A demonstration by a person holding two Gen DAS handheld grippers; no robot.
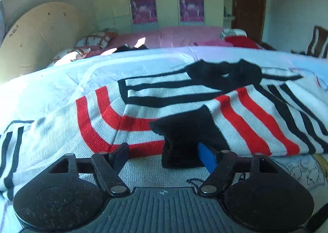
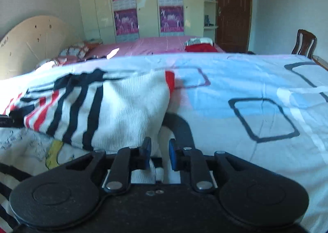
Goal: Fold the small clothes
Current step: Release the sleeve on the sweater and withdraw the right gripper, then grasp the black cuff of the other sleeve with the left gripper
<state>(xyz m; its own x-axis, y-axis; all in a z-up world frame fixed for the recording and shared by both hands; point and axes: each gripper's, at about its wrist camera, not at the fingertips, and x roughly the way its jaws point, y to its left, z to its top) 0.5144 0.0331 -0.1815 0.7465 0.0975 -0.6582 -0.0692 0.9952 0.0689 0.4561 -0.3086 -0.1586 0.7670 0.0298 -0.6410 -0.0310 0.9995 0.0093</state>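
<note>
my left gripper sits low over the sweater, a ribbed knit in white with red and black bands, spread flat on the bed sheet. its jaws stand wide apart; the black cuff of a folded-over sleeve lies between them, resting against the blue pad on the right finger, while the other finger is clear of it, so nothing is pinched. the black collar lies further off, past the stripes.

my right gripper has its blue pads drawn close together, with a fold of the white knit bunched between them, lifted into a soft hump. the sheet beside it is smooth cotton, pale blue and white with dark rounded-square outlines. beyond is a pink bed and a cream wardrobe.
</note>
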